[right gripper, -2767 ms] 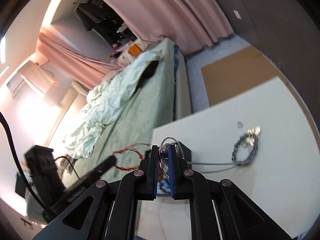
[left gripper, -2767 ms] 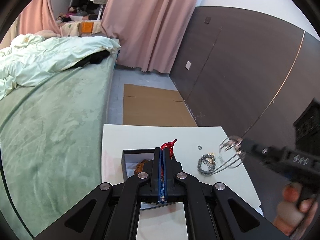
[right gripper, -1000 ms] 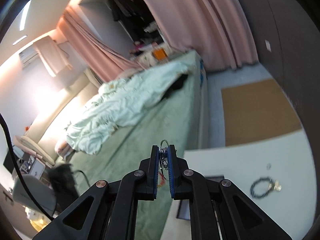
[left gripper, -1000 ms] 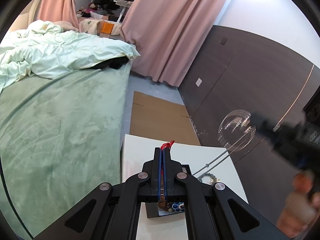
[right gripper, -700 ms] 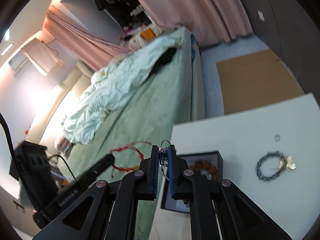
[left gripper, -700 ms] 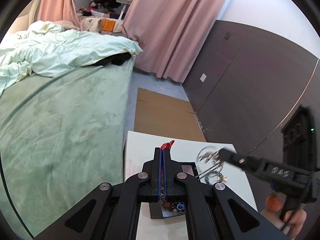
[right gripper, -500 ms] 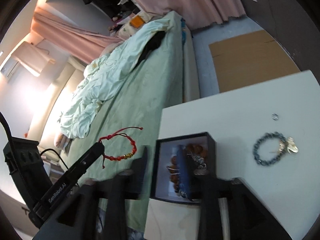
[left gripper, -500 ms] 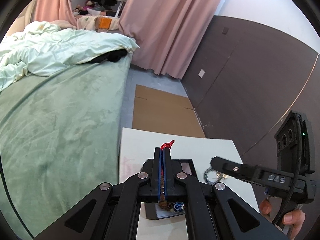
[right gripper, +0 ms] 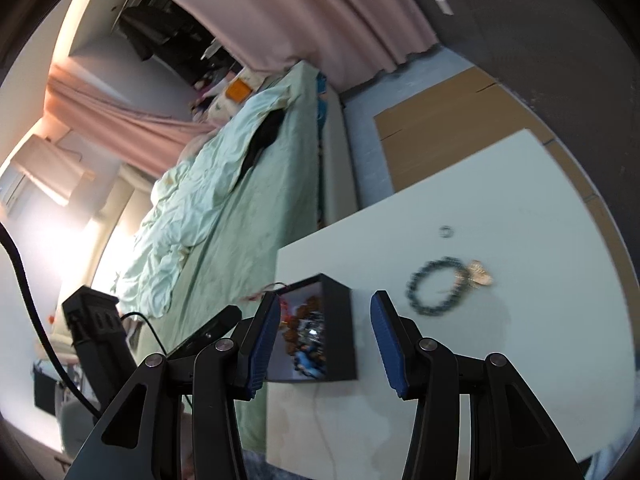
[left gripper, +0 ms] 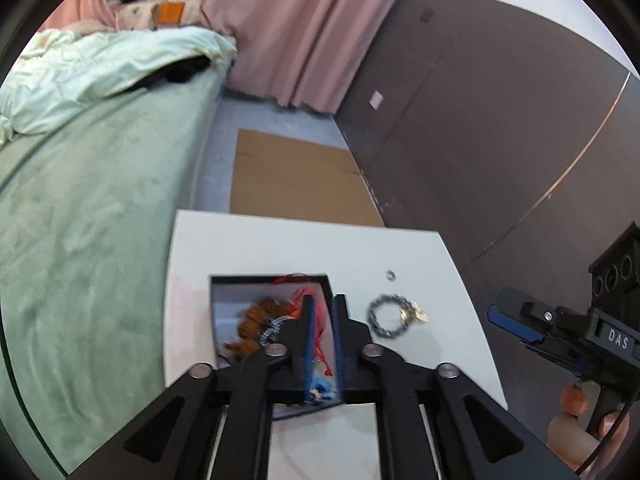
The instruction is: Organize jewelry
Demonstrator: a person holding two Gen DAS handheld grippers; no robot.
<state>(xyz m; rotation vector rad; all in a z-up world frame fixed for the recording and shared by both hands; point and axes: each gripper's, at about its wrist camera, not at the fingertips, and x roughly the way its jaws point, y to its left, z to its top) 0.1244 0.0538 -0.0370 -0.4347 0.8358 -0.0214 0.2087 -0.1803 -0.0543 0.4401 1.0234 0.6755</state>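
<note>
A: Where do the tongs stand?

B: The left gripper (left gripper: 322, 316) sits low in the centre of the left wrist frame, directly over the black jewelry box (left gripper: 224, 300). Its fingers are spread a little, and the red cord bracelet (left gripper: 318, 320) hangs loose in the gap between them, trailing down into the box. The right gripper (right gripper: 324, 316) has its jaws spread wide with nothing between the blue pads (right gripper: 264, 336).

A: And the jewelry itself?

B: Inside the box lie brown beads (left gripper: 256, 316), a silvery chain (left gripper: 272, 326) and something blue near the bottom edge. On the white table (left gripper: 280, 244), to the right of the box and apart from it, lies a dark bead bracelet (left gripper: 384, 318) with a gold charm (left gripper: 414, 313). A small ring (left gripper: 391, 275) sits just above it in the frame, also on the table.

A: What surrounds the table?

B: A green bed (left gripper: 80, 220) fills the left side, cardboard (left gripper: 296, 180) lies on the floor beyond, and pink curtains (left gripper: 296, 28) hang at the upper centre.
</note>
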